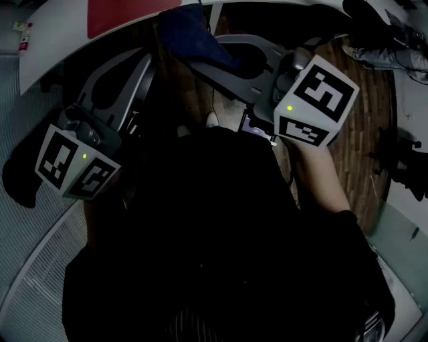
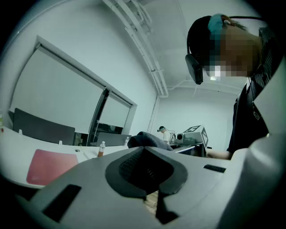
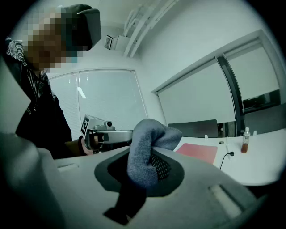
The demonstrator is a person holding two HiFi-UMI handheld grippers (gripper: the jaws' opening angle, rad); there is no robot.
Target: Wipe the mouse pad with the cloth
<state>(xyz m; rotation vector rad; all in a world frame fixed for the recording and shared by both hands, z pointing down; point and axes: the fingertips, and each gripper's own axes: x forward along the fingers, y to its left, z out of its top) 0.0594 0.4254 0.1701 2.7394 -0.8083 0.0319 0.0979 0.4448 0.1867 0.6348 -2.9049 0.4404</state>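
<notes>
The red mouse pad [image 1: 130, 13] lies on the white table [image 1: 60, 40] at the top of the head view; it also shows as the pad [image 2: 49, 165] and the pad [image 3: 199, 152] in the gripper views. My right gripper [image 1: 214, 63] is shut on a dark blue-grey cloth [image 1: 190, 37], held in the air short of the table edge. The cloth [image 3: 149, 147] bulges up out of the right gripper [image 3: 143, 172]. My left gripper [image 1: 144, 61] is held beside it, to the left, its jaws shut with nothing between them. In the left gripper view the gripper [image 2: 149, 167] points toward the cloth [image 2: 149, 139].
A small bottle [image 3: 245, 141] and a black cable [image 3: 228, 154] are on the table to the right of the pad. Dark chairs [image 2: 42, 127] stand behind the table. Wooden floor [image 1: 361, 147] shows at the right. My dark torso fills the lower head view.
</notes>
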